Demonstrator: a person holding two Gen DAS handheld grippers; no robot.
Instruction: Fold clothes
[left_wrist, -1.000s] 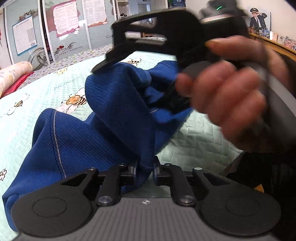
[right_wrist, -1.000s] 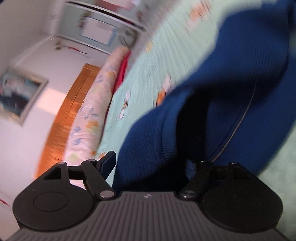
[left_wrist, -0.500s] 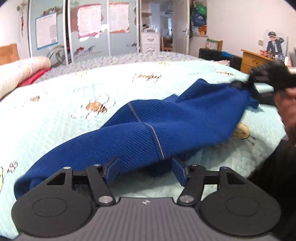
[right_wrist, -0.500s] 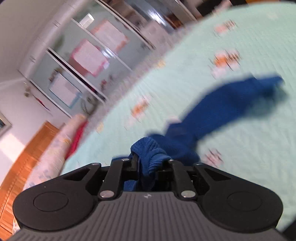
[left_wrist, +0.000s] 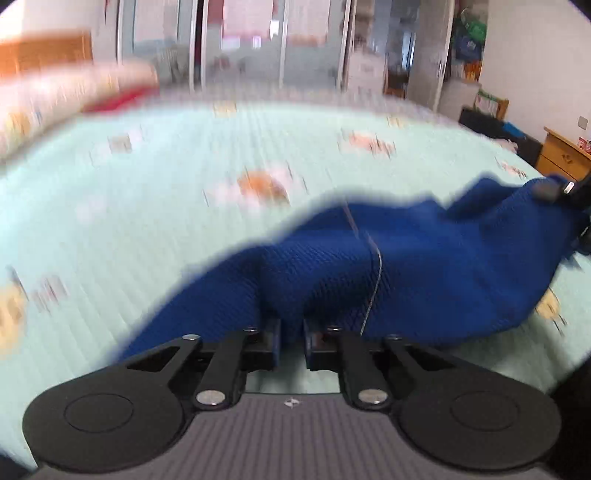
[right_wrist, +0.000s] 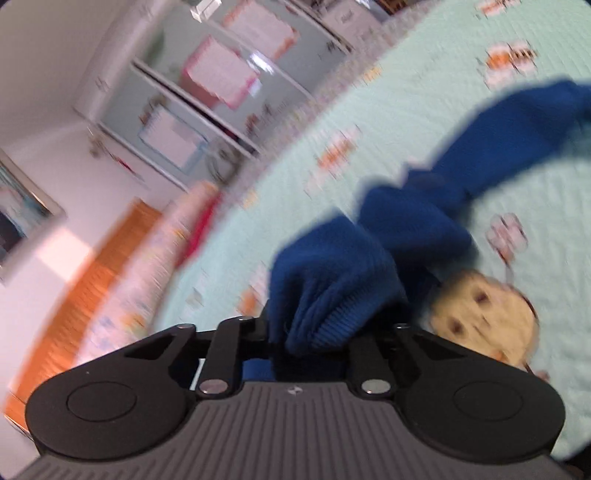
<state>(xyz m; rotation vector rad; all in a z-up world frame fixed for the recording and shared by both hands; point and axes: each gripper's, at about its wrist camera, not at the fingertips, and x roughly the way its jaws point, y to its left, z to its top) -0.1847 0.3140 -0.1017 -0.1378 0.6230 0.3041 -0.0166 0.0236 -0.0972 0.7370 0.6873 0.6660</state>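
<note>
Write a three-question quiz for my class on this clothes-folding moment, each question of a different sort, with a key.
1. True or false: the left gripper is pinching a fold of the blue garment.
2. Multiple choice: the garment lies on A) a wooden floor, B) a pale green quilted bedspread, C) a glass table.
3. Short answer: in the left wrist view, which gripper is at the far right end of the garment?

Key
1. True; its fingers are closed on the cloth.
2. B.
3. The right gripper, which its own view shows shut on bunched blue cloth.
</note>
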